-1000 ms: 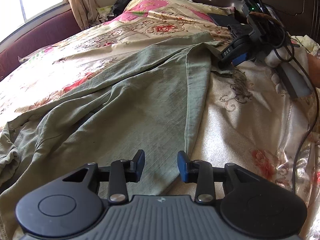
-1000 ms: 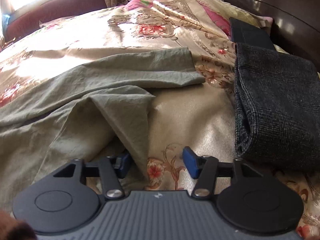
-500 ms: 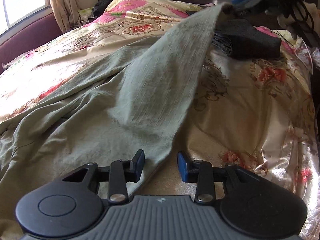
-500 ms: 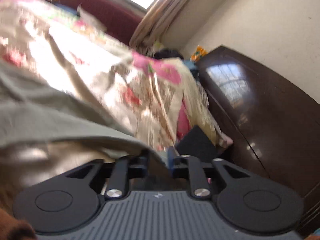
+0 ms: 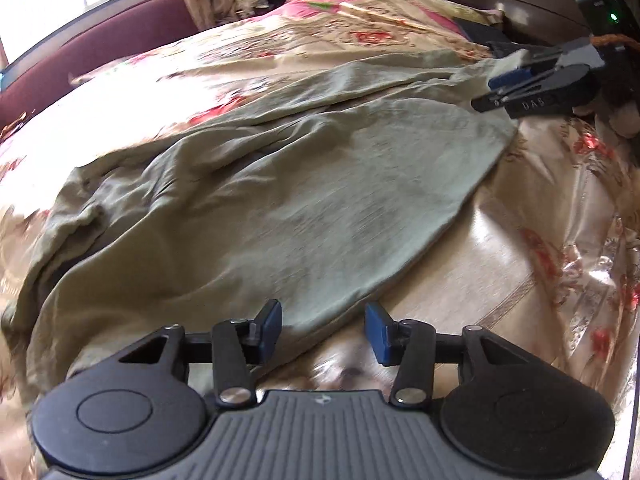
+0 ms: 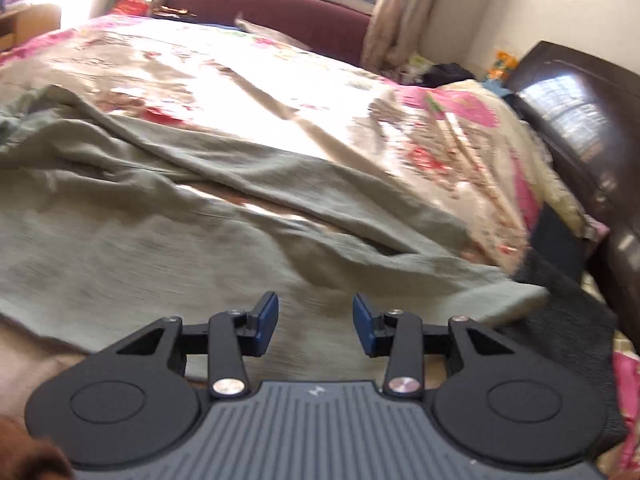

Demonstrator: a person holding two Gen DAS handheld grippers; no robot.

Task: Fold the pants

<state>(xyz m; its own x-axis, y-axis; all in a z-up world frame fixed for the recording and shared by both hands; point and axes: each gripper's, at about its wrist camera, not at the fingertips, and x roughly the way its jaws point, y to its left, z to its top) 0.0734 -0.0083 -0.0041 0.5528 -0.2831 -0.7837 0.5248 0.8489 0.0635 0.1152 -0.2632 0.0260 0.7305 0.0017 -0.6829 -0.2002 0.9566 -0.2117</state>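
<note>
The green pants [image 5: 304,200] lie spread on the floral bedspread, one leg laid over the other; they also show in the right wrist view [image 6: 200,236]. My left gripper [image 5: 323,330] is open and empty just above the near edge of the pants. My right gripper [image 6: 315,322] is open and empty over the leg end. It also shows in the left wrist view [image 5: 516,80] at the far right, just past the pants' far corner.
The floral bedspread [image 5: 540,272] covers the bed. A dark folded garment [image 6: 568,320] lies right of the pants near the dark wooden headboard [image 6: 592,128]. A maroon bed rail [image 6: 280,12] and curtained window are at the back.
The right gripper lifted the pant leg, carried it across and laid it down, then opened and let go. The left gripper stayed open near the pants' edge.
</note>
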